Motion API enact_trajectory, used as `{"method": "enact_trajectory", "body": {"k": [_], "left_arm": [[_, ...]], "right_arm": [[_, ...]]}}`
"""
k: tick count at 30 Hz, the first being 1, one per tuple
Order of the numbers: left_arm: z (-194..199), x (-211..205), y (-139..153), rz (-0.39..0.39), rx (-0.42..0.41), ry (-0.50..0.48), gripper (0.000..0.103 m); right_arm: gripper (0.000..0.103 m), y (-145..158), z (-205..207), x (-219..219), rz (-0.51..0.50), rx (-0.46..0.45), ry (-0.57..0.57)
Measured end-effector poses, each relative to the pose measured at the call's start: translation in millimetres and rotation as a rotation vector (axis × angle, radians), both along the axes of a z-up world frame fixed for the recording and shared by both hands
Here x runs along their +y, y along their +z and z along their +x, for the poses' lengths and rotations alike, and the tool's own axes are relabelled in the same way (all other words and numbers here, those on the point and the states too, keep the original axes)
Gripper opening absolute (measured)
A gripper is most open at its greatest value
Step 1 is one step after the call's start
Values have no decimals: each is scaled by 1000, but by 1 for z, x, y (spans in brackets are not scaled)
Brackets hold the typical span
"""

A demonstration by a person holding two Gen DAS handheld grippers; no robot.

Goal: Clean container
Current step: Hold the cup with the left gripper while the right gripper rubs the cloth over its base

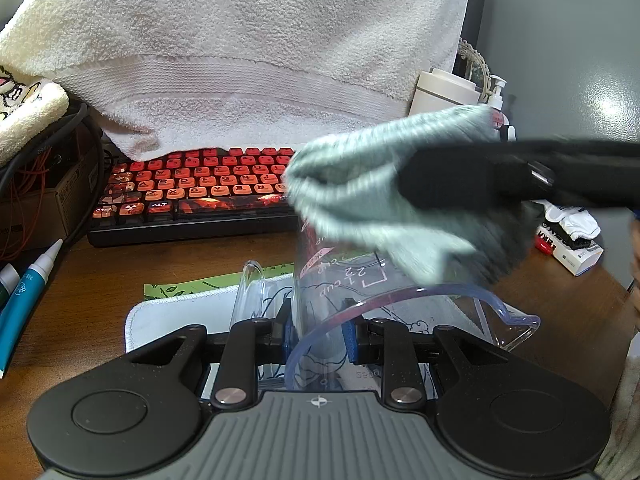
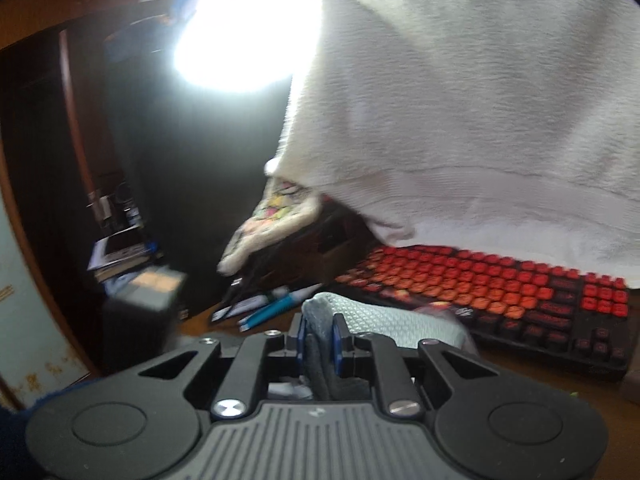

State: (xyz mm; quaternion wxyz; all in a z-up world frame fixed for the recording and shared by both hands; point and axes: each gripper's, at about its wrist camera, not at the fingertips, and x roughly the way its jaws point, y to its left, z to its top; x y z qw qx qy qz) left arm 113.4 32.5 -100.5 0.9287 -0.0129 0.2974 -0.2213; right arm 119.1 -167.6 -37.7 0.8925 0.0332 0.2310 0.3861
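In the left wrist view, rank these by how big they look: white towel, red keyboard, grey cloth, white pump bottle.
1. white towel
2. red keyboard and grey cloth: alike, and the cloth is nearer, so unranked
3. white pump bottle

Clear plastic measuring jug [image 1: 360, 292], white and pink markings. Pale grey-green textured cloth [image 1: 360, 184]. Red-orange keyboard keys [image 1: 192, 180], black legends. White terry towel [image 1: 240, 48].
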Motion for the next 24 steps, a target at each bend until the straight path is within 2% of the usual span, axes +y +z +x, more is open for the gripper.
{"method": "enact_trajectory", "body": {"k": [7,11,18,24], "left_arm": [[0,0,0,0,0,0,25],[0,0,0,0,0,0,25],[0,0,0,1,0,0,25],[0,0,0,1,0,0,25]], "right_arm": [[12,-6,26,-23,43,28,-109],[12,-7,13,-17,28,13,-90],[12,-5,-16,0,62,30,50],[12,-4,-12,-4,45,4,10]]}}
